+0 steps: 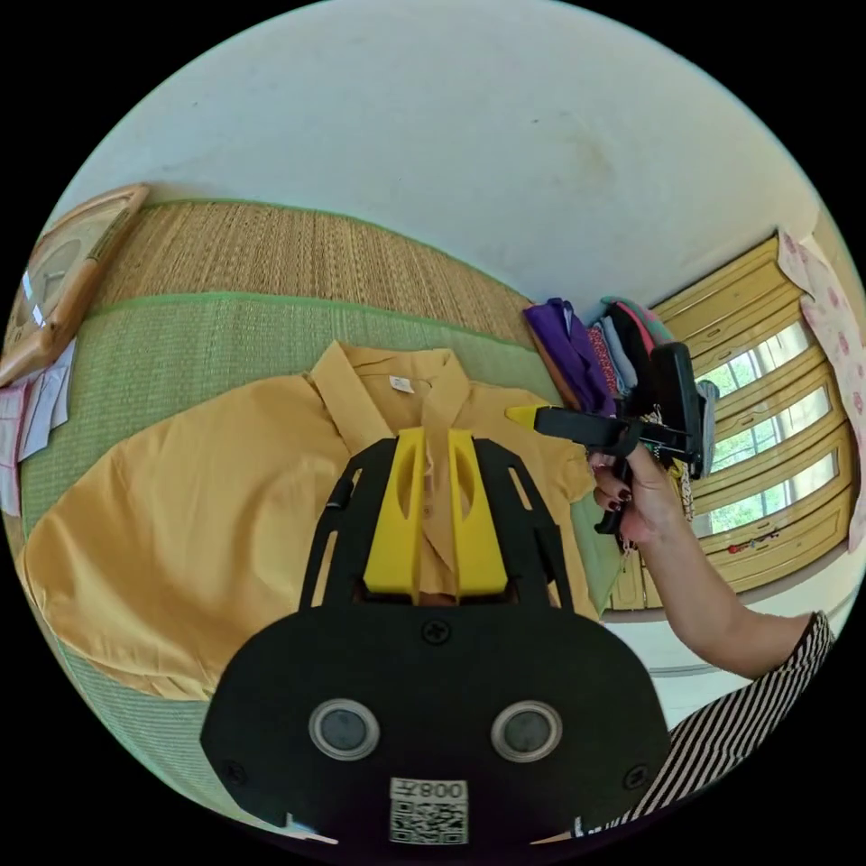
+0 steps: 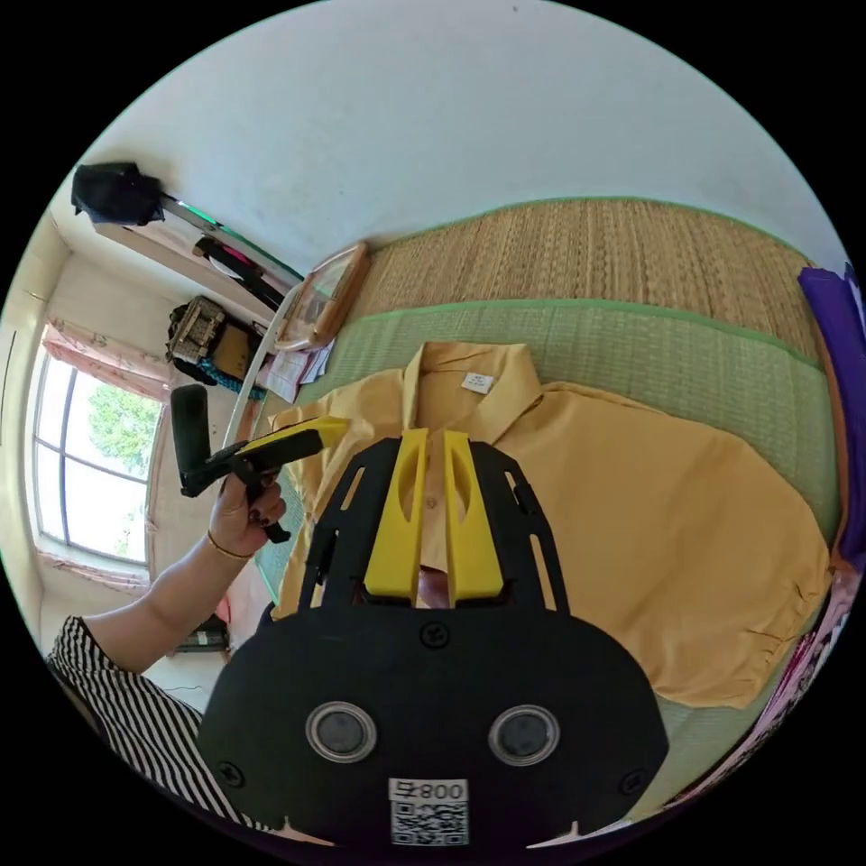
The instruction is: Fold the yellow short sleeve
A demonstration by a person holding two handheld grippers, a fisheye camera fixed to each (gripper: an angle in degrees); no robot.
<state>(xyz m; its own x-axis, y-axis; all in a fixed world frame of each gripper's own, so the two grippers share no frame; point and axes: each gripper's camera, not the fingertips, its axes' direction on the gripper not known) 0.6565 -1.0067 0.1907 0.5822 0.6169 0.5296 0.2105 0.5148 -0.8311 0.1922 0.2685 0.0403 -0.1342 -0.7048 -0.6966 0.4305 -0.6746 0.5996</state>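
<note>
The yellow short-sleeve shirt [image 1: 207,514] [image 2: 658,523] lies spread flat, front up, on a green mat [image 1: 198,334] [image 2: 631,338]. Its collar, with a white label inside, points toward the wall. In the left gripper view, my left gripper [image 1: 437,440] hovers over the shirt's button placket, yellow jaws close together with nothing between them. My right gripper [image 1: 526,416] is held by a hand over the shirt's right shoulder. In the right gripper view, my right gripper [image 2: 433,439] hangs over the placket below the collar, jaws close together and holding nothing. The left gripper [image 2: 327,428] sits beside the shirt's sleeve.
A stack of folded clothes [image 1: 591,352], purple on top [image 2: 834,361], lies at one end of the mat. A wooden-framed object [image 1: 68,271] [image 2: 320,302] and papers [image 1: 36,415] lie at the other end. A straw mat [image 1: 298,253] runs along the white wall. The person's arm and striped sleeve [image 1: 749,713] are close by.
</note>
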